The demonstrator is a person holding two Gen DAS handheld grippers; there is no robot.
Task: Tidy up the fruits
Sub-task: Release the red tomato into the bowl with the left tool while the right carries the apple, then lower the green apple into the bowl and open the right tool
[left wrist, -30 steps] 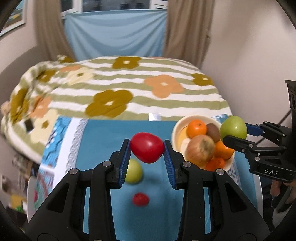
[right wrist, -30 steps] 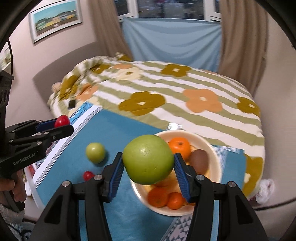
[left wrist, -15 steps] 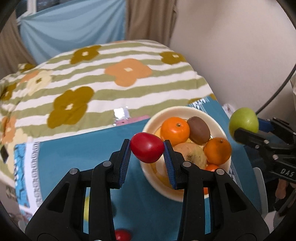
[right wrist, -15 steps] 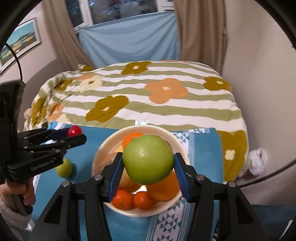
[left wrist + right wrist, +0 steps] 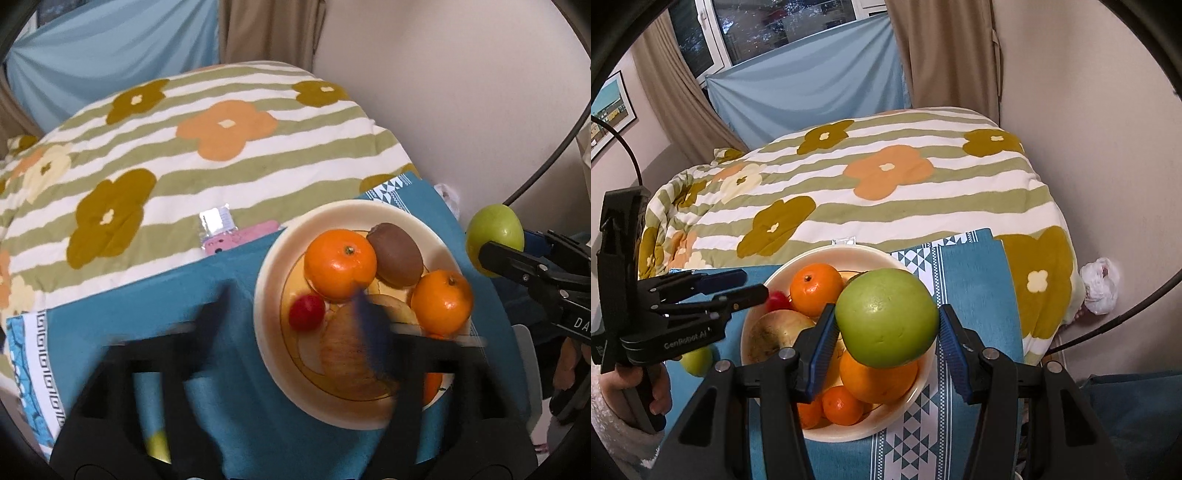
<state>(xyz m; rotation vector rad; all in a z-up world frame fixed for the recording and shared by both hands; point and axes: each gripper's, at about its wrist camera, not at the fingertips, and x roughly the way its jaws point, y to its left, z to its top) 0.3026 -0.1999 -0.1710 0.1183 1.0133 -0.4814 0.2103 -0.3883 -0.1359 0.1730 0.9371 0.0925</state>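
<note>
A cream bowl (image 5: 332, 218) (image 5: 827, 254) on the blue cloth holds oranges (image 5: 340, 264), a kiwi (image 5: 395, 258) and a brownish apple (image 5: 347, 354). A small red tomato (image 5: 306, 312) (image 5: 777, 299) lies free inside the bowl at its left. My left gripper (image 5: 291, 306) (image 5: 750, 284) hangs over that spot, its jaws opening in a blur with nothing pressed between them. My right gripper (image 5: 886, 343) (image 5: 495, 254) is shut on a large green apple (image 5: 886, 317) (image 5: 495, 236), held above the bowl's right side.
A small green fruit (image 5: 698, 360) (image 5: 159, 443) lies on the blue cloth (image 5: 147, 314) left of the bowl. A pink phone (image 5: 240, 240) and a foil packet (image 5: 216, 221) sit at the cloth's far edge. Behind is a flowered quilt (image 5: 886, 184); the wall stands close on the right.
The left gripper's jaws have sprung apart and the red tomato has dropped from them into the bowl. Both grippers have swung over the bowl and tilted downward; the green apple stays gripped.
</note>
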